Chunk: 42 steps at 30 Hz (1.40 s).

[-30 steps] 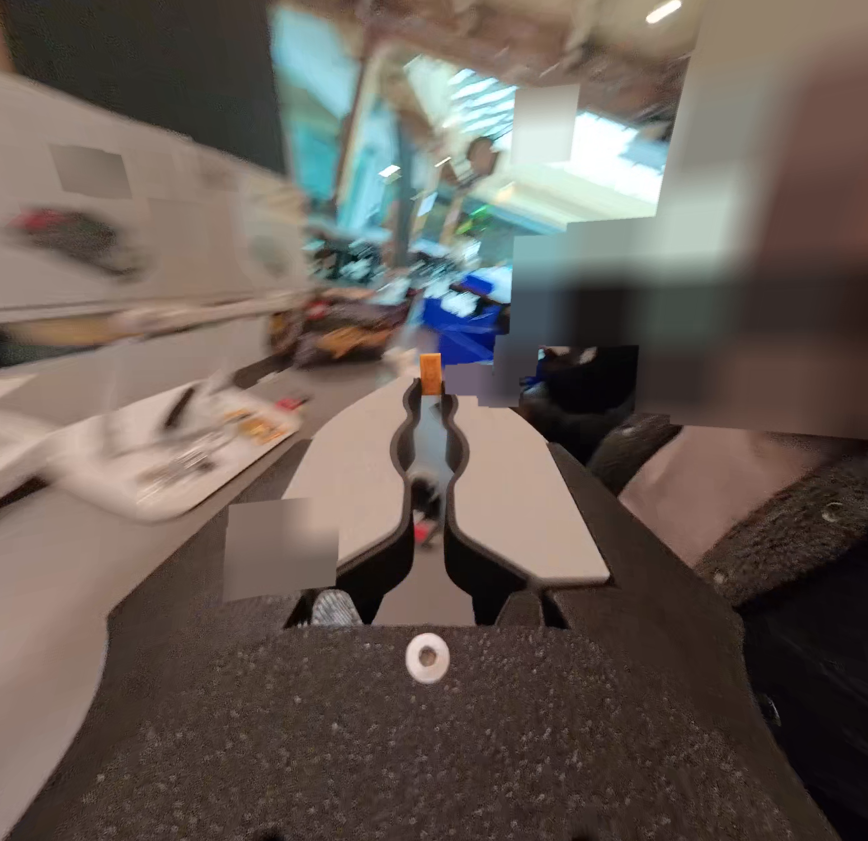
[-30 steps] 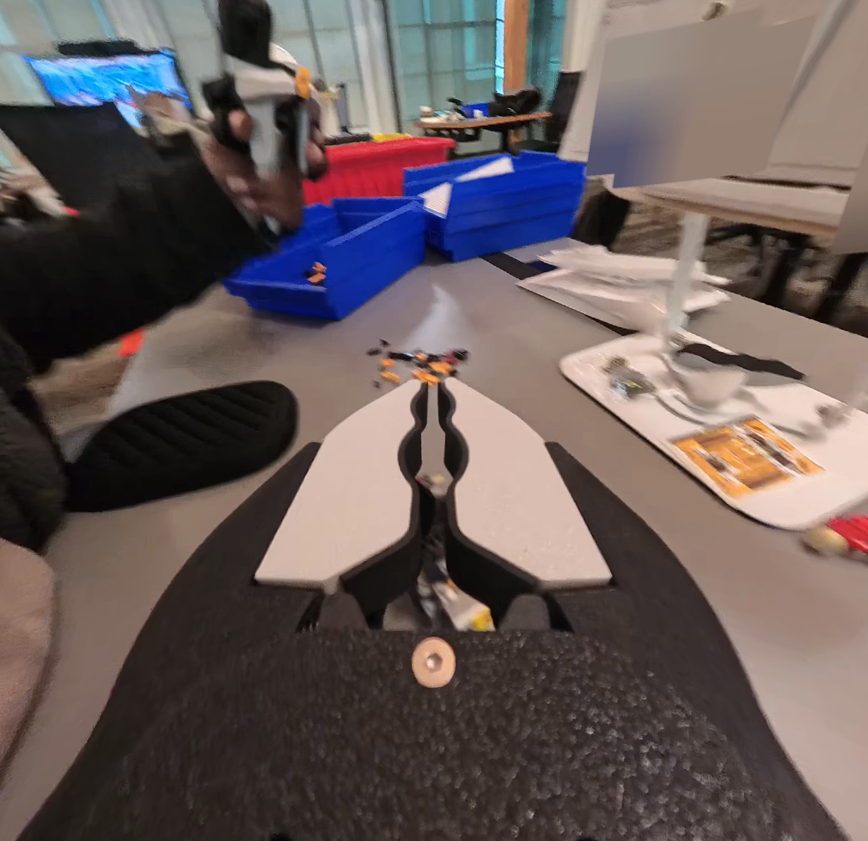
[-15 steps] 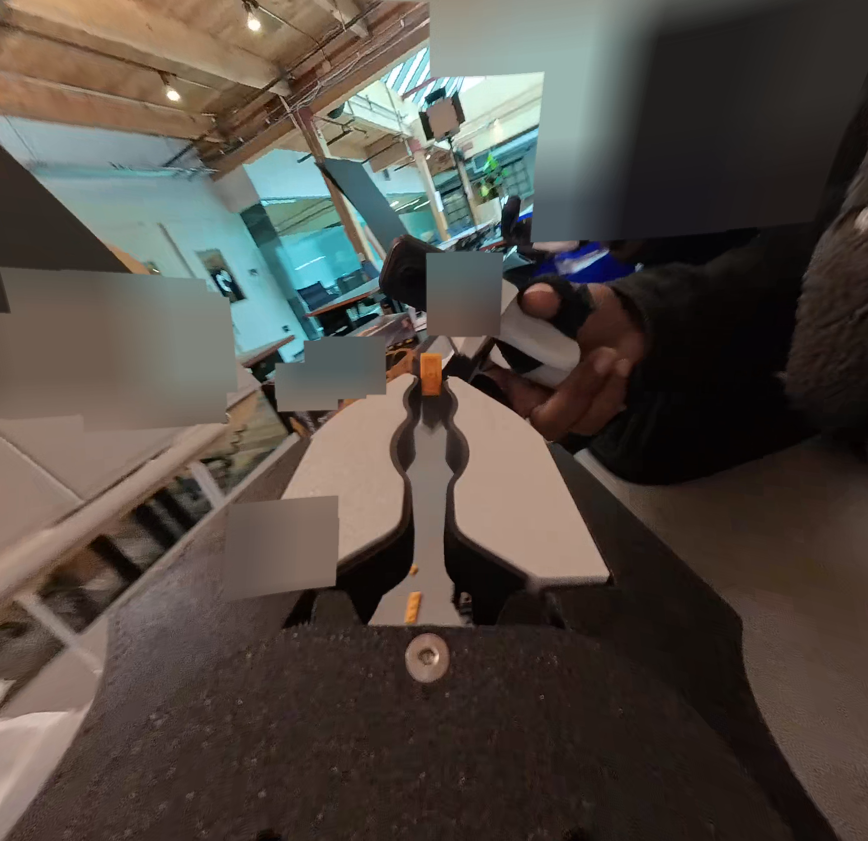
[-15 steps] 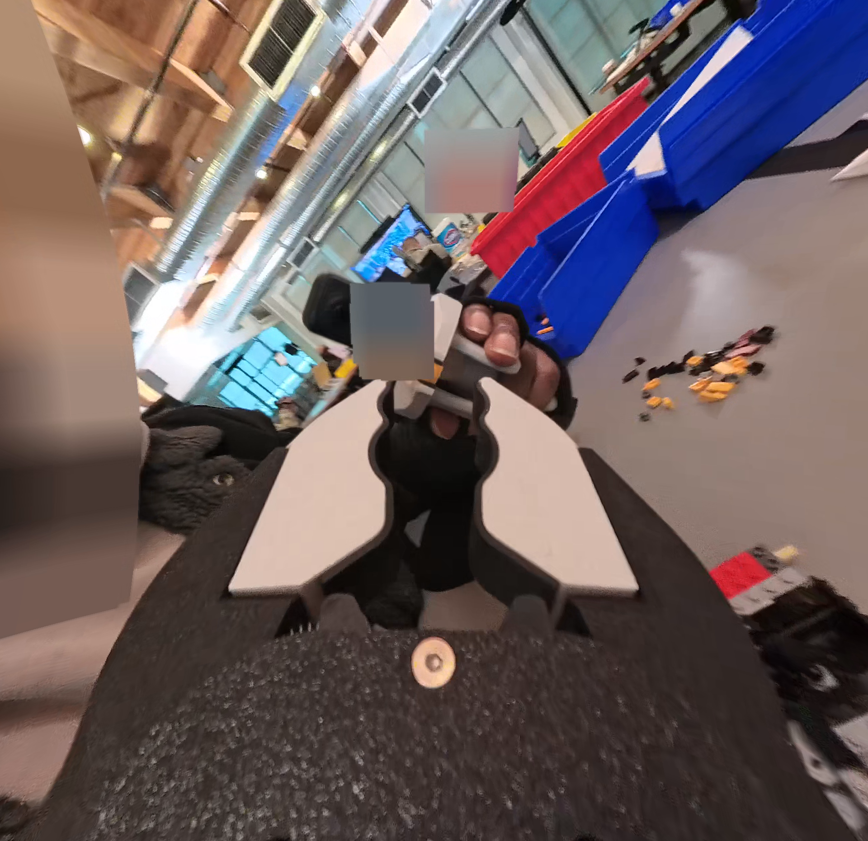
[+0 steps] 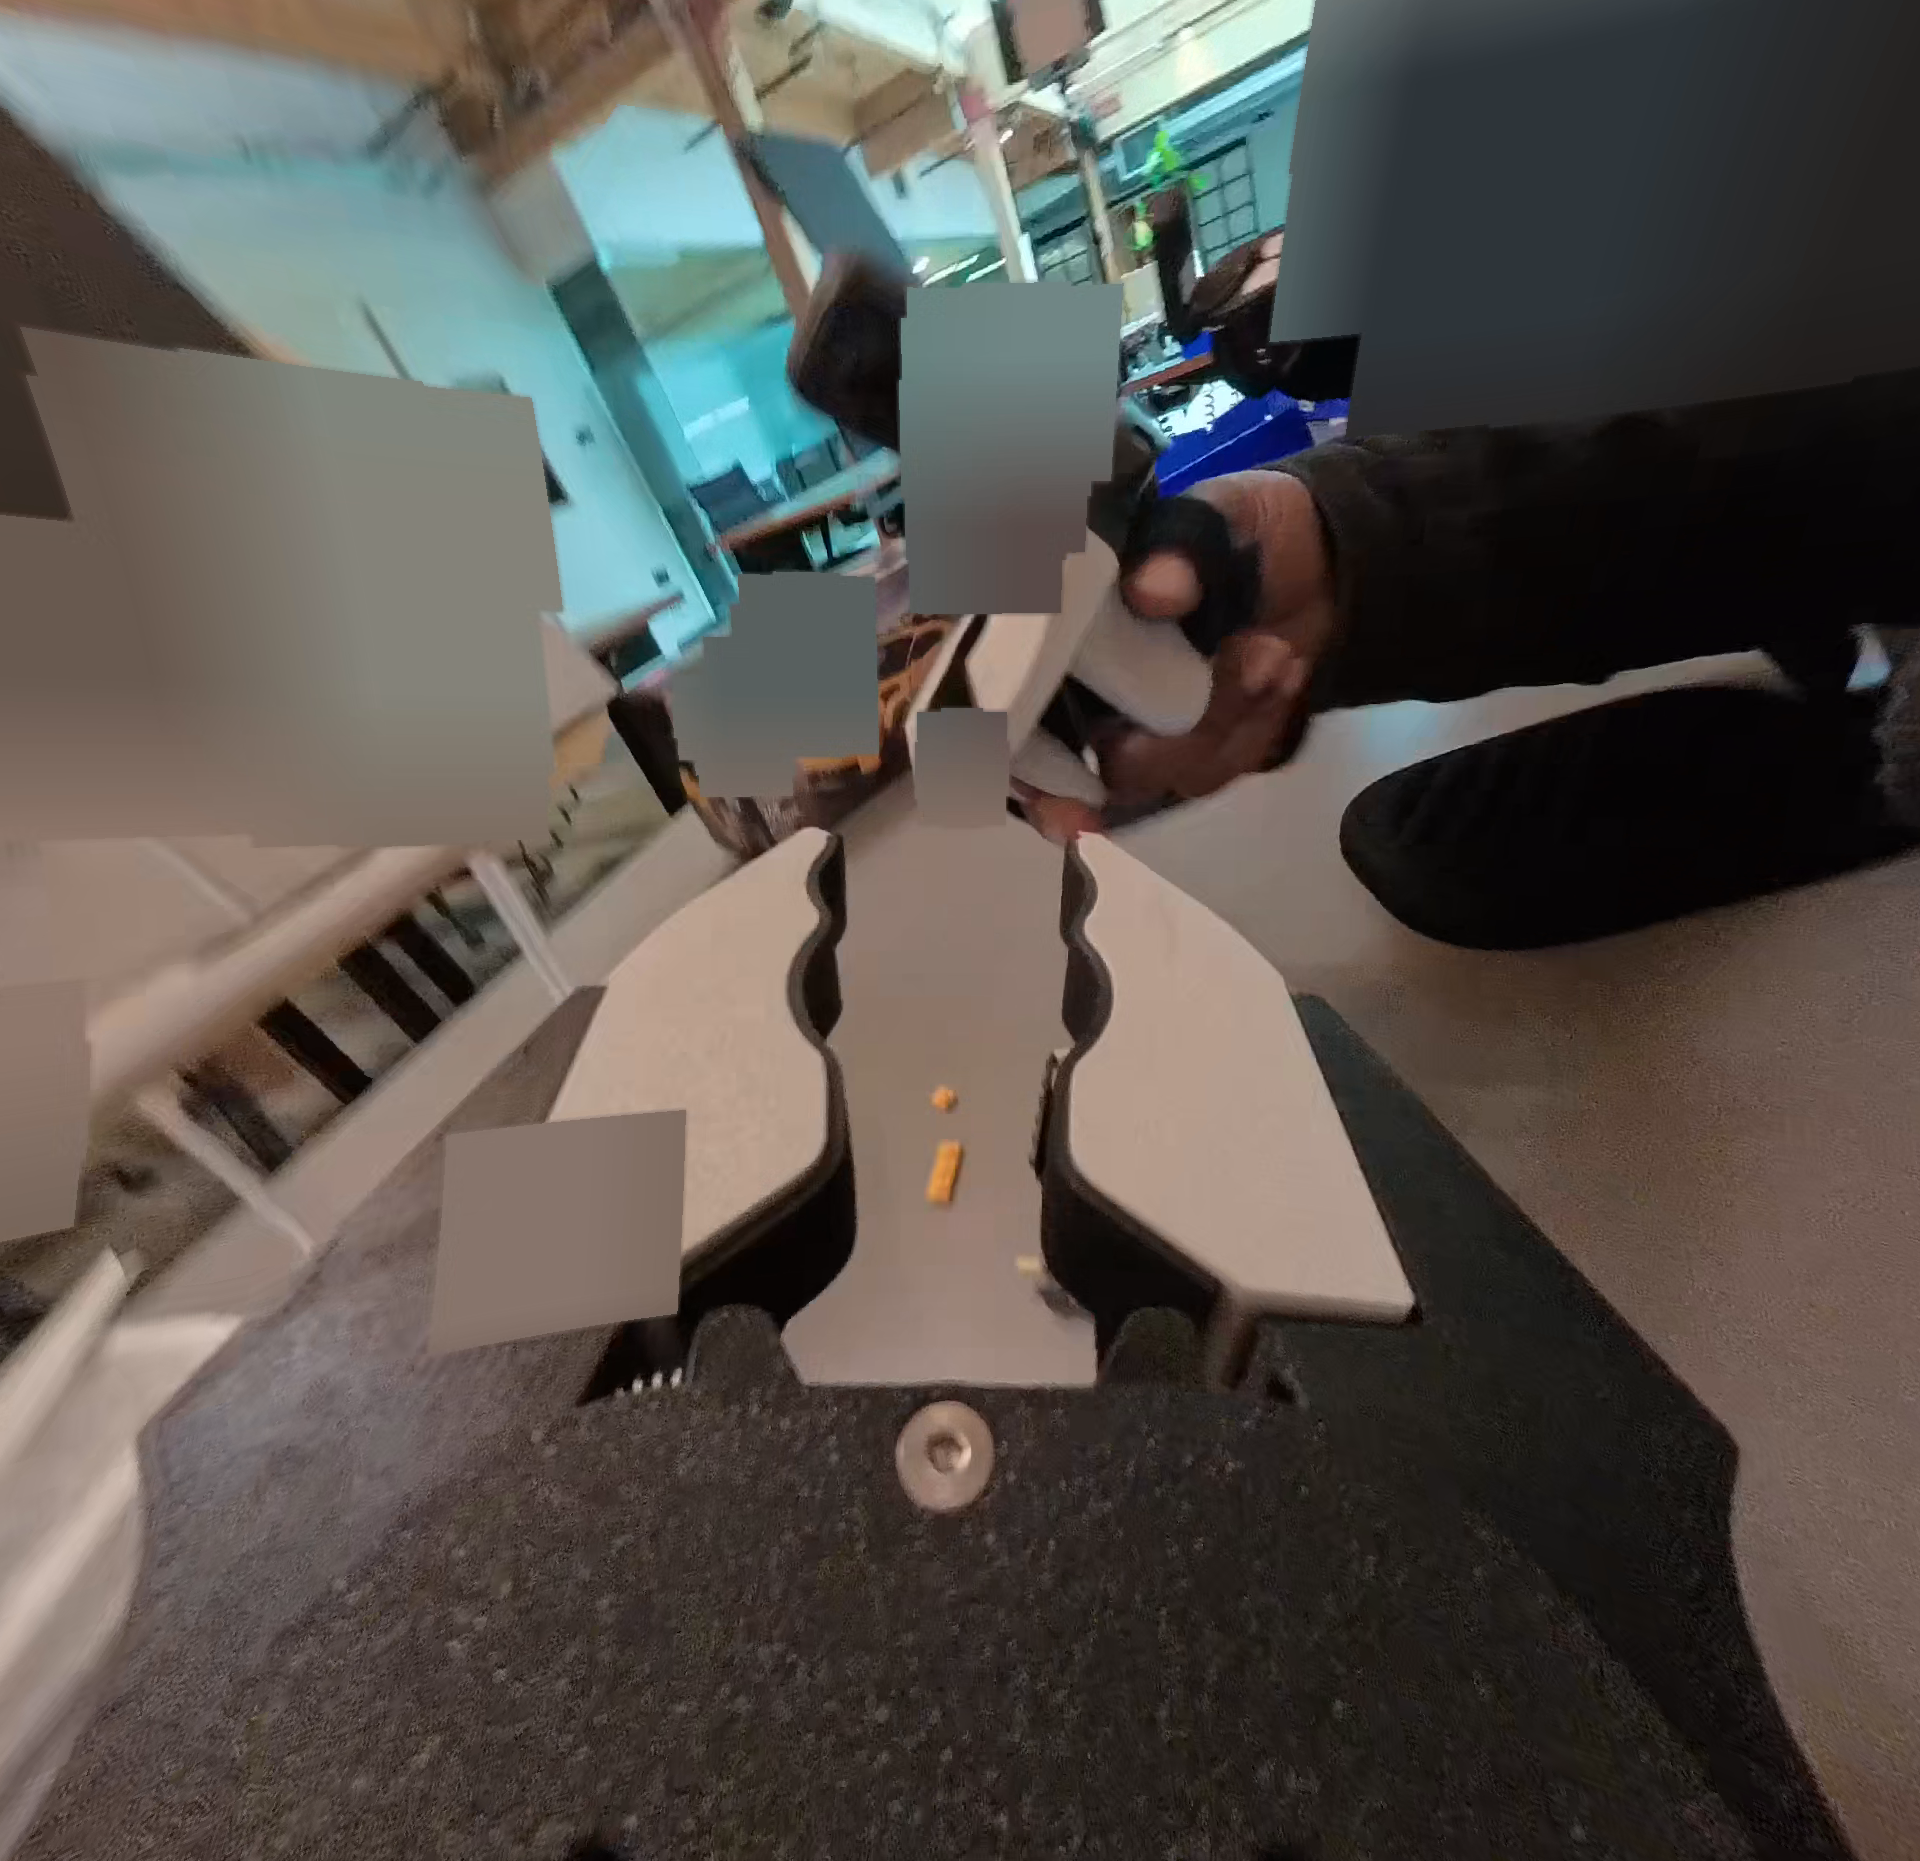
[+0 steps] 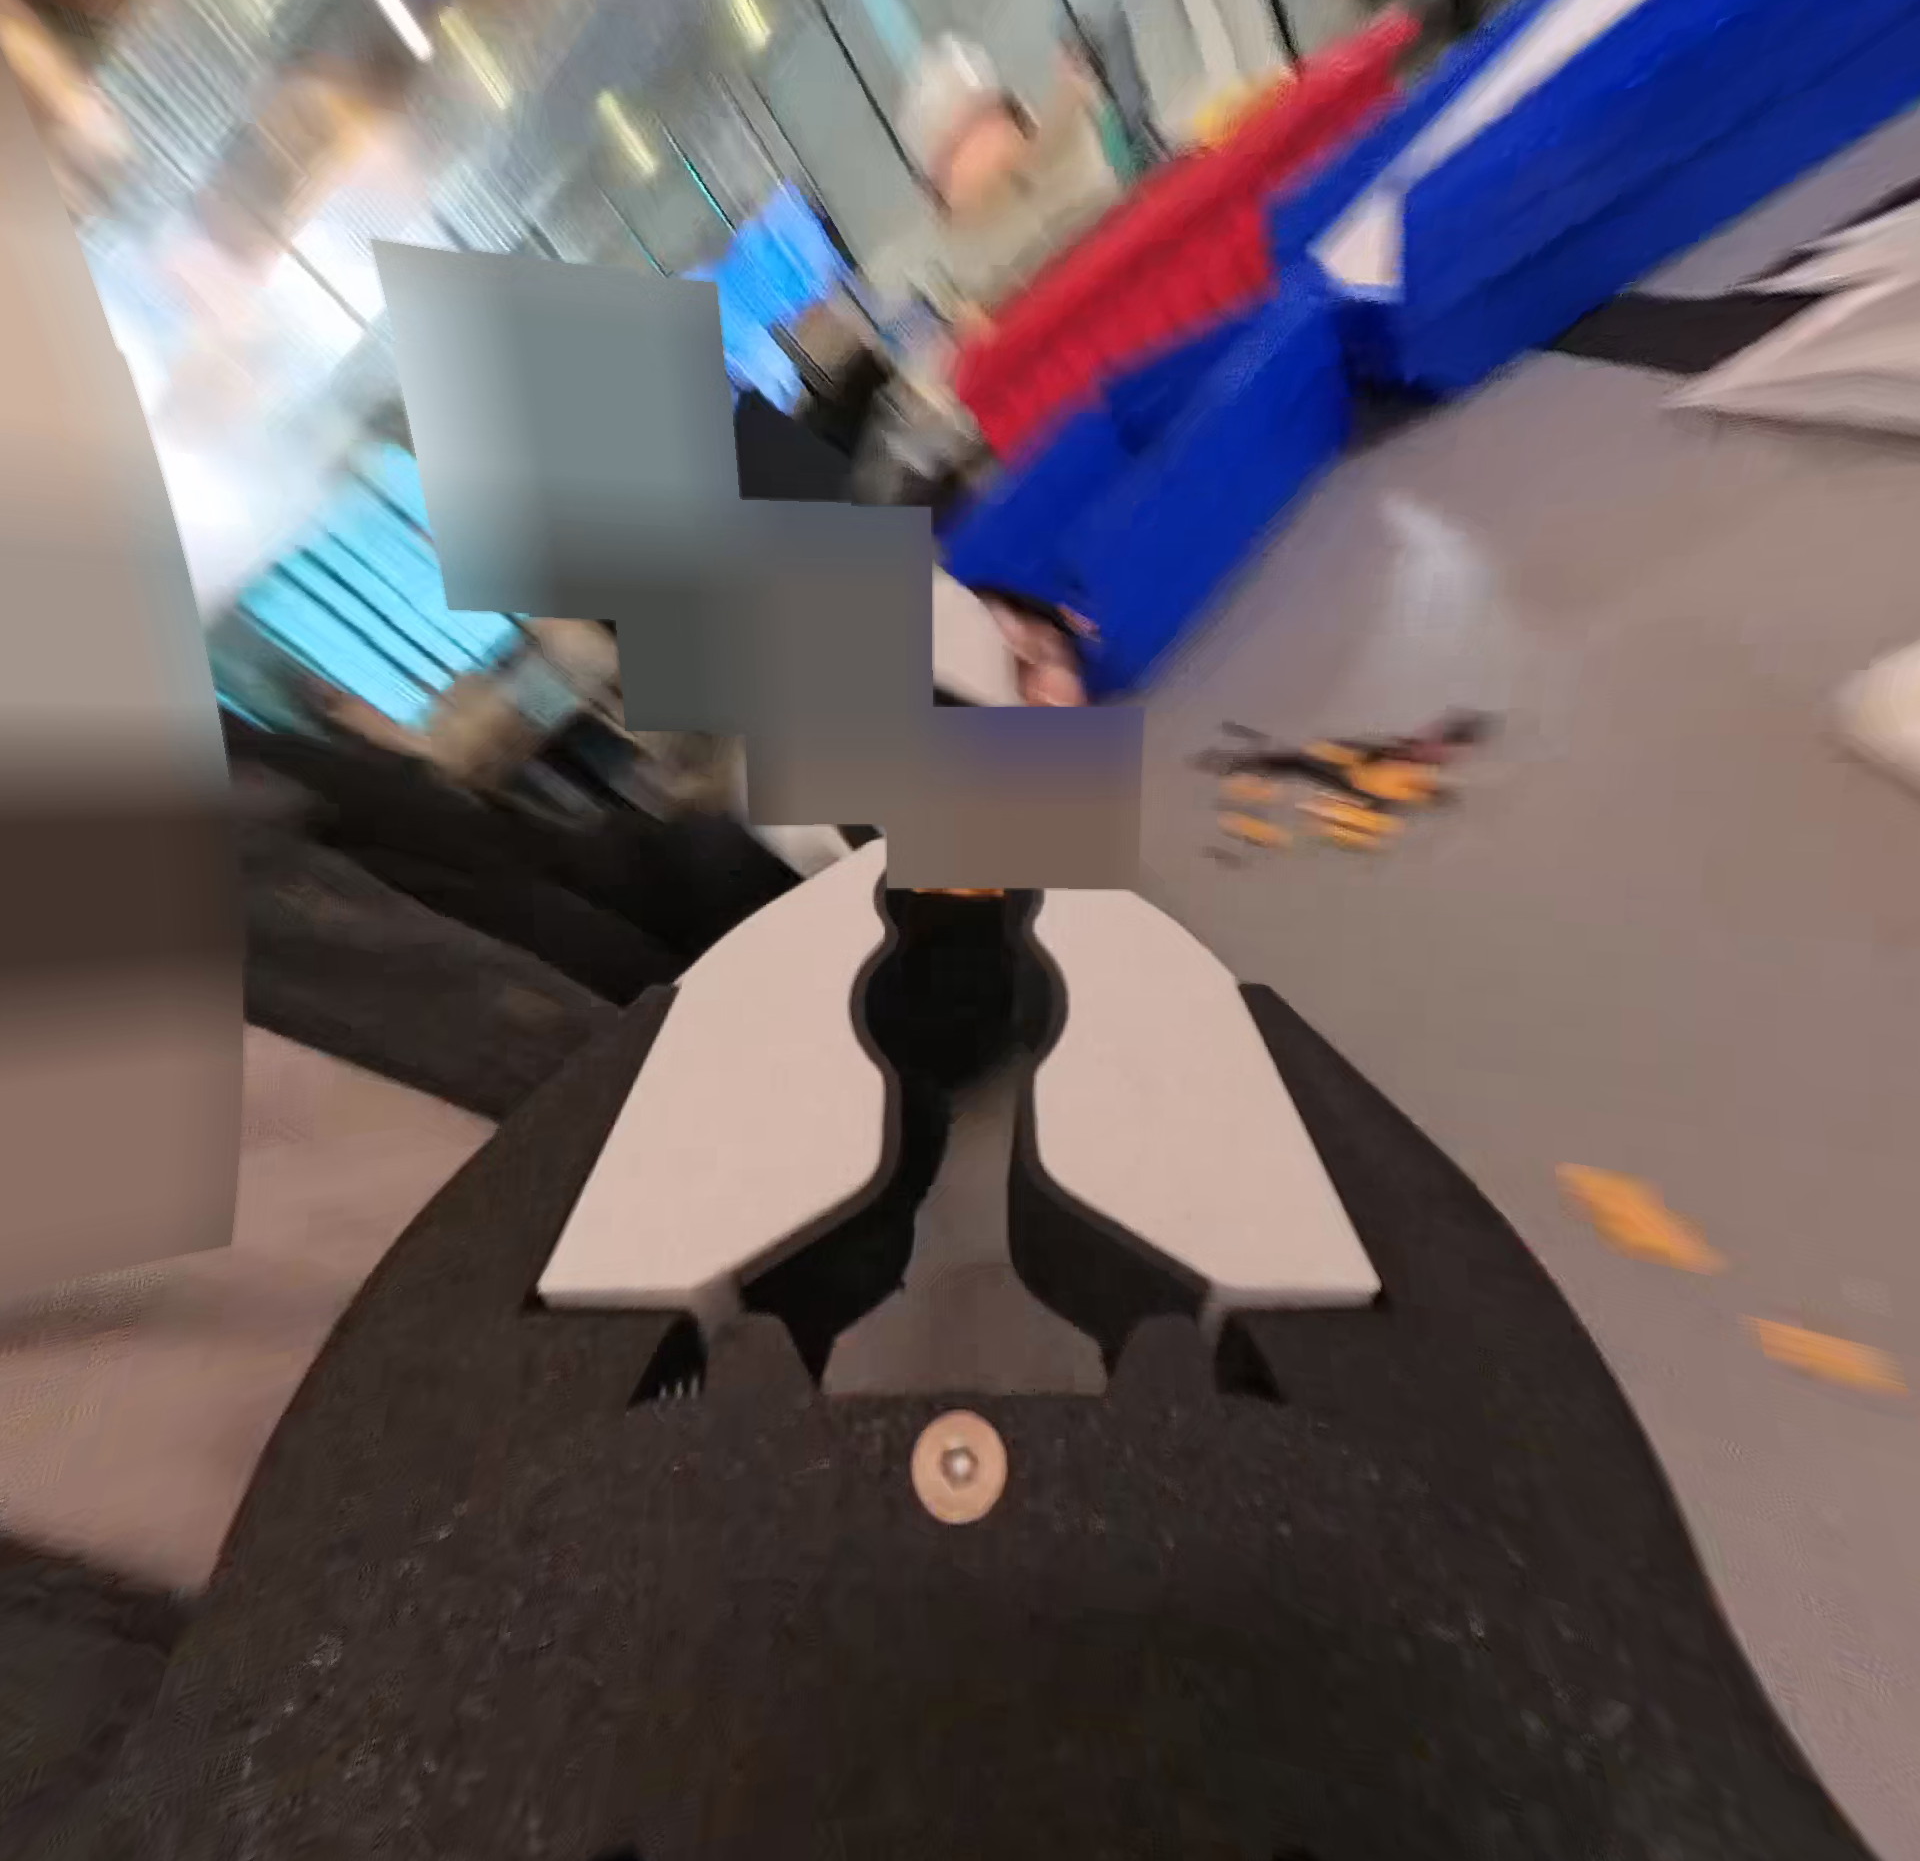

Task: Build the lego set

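Observation:
My left gripper (image 5: pixel 951 850) is open and empty, low over the grey table (image 5: pixel 1538 1105). Two small orange lego pieces (image 5: pixel 943 1172) lie on the table between its fingers. A hand holds my right gripper's white body (image 5: pixel 1138 658) just beyond the left fingertips; its tips are hidden by a patch. In the blurred right wrist view my right gripper (image 6: pixel 961 892) has its jaws narrow, with a small orange lego piece (image 6: pixel 956 889) between the tips, partly hidden. A pile of loose orange and dark pieces (image 6: pixel 1340 783) lies to the right.
Blue bins (image 6: pixel 1558 253) and a red bin (image 6: pixel 1122 305) stand at the back of the table. More orange pieces (image 6: pixel 1636 1229) lie at the right. A dark sleeve (image 5: pixel 1621 824) rests on the table at the right of the left wrist view. Left and right tips are no more than a few centimetres apart.
The left gripper opened and no longer holds the orange piece. The right gripper's jaws narrowed, with an orange piece now at their tips. Both grippers came together, low over the table.

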Available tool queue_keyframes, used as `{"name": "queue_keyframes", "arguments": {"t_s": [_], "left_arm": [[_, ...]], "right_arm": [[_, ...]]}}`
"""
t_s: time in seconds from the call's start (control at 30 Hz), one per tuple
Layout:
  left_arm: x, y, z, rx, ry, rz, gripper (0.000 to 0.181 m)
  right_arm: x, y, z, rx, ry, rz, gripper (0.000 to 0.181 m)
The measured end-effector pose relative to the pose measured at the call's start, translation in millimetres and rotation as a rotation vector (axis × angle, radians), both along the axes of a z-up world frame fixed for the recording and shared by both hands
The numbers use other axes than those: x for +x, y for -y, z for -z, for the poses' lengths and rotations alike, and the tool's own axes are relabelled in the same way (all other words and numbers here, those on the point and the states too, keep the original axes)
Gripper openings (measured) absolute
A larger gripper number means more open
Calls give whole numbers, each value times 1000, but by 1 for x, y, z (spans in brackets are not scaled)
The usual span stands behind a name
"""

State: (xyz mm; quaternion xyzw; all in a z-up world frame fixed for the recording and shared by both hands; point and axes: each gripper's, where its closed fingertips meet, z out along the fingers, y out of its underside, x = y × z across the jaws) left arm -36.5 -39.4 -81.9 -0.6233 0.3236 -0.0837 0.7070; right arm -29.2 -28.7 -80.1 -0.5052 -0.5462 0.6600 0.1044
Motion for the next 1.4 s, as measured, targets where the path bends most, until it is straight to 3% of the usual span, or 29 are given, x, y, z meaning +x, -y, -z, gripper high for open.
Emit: {"name": "queue_keyframes", "arguments": {"t_s": [0.07, 0.13, 0.2, 0.33, 0.63, 0.8, 0.93, 1.13, 1.23, 1.4], "left_arm": [[-18, -1, 5, -73, 93, -28, 32], [-34, 0, 10, -105, 155, -70, 21], [-47, -1, 19, -148, 181, -119, 16], [-64, -4, 36, -211, 213, -170, 14], [-71, -7, 51, -263, 238, -174, 14], [-70, -8, 54, -274, 236, -170, 14], [-70, -8, 55, -288, 244, -165, 12], [-72, -9, 59, -309, 246, -182, 4], [-76, -9, 58, -305, 256, -205, 0], [-80, -12, 63, -331, 267, -233, 0]], "right_arm": [[-4, -50, 45, 550, 114, 51, 16], [1, -97, 90, 1017, 222, -30, 16], [9, -117, 128, 1205, 302, -193, 16], [13, -123, 160, 1173, 348, -344, 17], [11, -119, 172, 1121, 403, -429, 21], [9, -119, 168, 1102, 397, -405, 24], [-2, -116, 132, 1018, 271, -226, 24], [-12, -111, 57, 799, -12, 263, 30], [-2, -110, 44, 728, -45, 466, 21], [21, -104, 46, 641, -42, 655, 5]]}}
